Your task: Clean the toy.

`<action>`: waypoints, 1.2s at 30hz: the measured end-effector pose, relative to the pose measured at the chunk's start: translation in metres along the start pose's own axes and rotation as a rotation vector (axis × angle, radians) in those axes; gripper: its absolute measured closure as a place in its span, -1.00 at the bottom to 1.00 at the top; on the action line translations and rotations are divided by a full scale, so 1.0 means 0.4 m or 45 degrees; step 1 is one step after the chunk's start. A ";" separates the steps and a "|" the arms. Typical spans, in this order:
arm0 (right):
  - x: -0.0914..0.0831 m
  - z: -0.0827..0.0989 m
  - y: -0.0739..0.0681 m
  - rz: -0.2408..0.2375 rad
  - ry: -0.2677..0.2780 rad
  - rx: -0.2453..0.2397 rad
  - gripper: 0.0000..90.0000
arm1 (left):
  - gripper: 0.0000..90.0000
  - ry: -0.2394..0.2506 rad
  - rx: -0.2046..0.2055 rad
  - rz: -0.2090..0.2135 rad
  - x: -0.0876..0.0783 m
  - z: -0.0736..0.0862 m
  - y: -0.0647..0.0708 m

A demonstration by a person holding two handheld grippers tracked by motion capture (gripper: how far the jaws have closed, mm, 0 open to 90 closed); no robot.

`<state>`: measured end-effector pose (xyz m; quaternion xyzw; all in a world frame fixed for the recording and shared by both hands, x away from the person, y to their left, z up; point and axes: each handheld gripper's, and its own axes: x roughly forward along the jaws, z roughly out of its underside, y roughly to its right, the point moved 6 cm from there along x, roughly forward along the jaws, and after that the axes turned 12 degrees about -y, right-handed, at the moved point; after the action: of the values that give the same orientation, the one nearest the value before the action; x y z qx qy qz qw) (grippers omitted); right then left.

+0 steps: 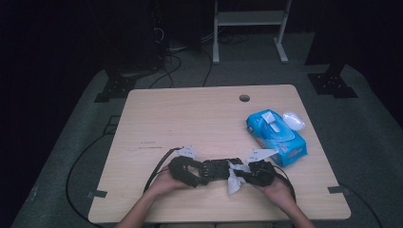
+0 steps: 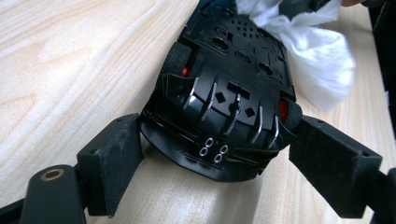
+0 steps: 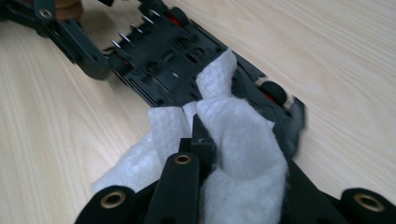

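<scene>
I have one black toy car (image 1: 217, 169) lying belly-up on the counter (image 1: 199, 118) near its near edge, its long axis running left to right between my two hands. My left hand-held gripper (image 2: 210, 158) sits at the car's left end, pads on either side of the rear bumper; whether they actually press it I can't quite tell, so I read the jaws as apart. My right hand-held gripper (image 3: 205, 140) is clamped on one white wet wipe (image 3: 233, 140), draped over the car's right end. The underside lies straight ahead of that wipe. One blue wipe pack (image 1: 276, 137) lies far right.
</scene>
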<state>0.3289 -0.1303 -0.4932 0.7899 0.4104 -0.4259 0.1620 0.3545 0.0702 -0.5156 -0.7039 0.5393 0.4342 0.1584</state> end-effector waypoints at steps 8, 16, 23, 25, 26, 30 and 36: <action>0.000 0.002 0.055 0.118 -0.004 0.036 0.80 | -0.50 -0.022 0.062 -0.062 0.001 0.002 0.004; 0.002 0.010 0.060 0.116 0.005 0.039 0.81 | -0.56 0.037 -0.001 -0.007 -0.006 -0.006 -0.003; 0.002 0.007 0.058 0.119 0.002 0.034 0.80 | -0.57 0.046 0.002 -0.029 -0.011 -0.009 -0.004; 0.001 0.008 0.059 0.119 0.000 0.038 0.80 | -0.56 0.045 0.010 -0.036 -0.012 -0.009 -0.004; 0.001 0.008 0.059 0.119 0.000 0.038 0.80 | -0.56 0.045 0.010 -0.036 -0.012 -0.009 -0.004; -0.014 0.010 0.078 0.142 0.013 0.074 0.80 | -0.55 0.044 0.005 -0.038 -0.012 -0.008 -0.006; -0.035 -0.006 0.060 0.092 0.054 0.078 0.80 | -0.54 0.077 -0.008 -0.035 -0.017 -0.011 -0.009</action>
<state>0.3447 -0.1506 -0.4830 0.8176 0.3718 -0.4154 0.1443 0.3595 0.0727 -0.5084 -0.7247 0.5328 0.4121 0.1458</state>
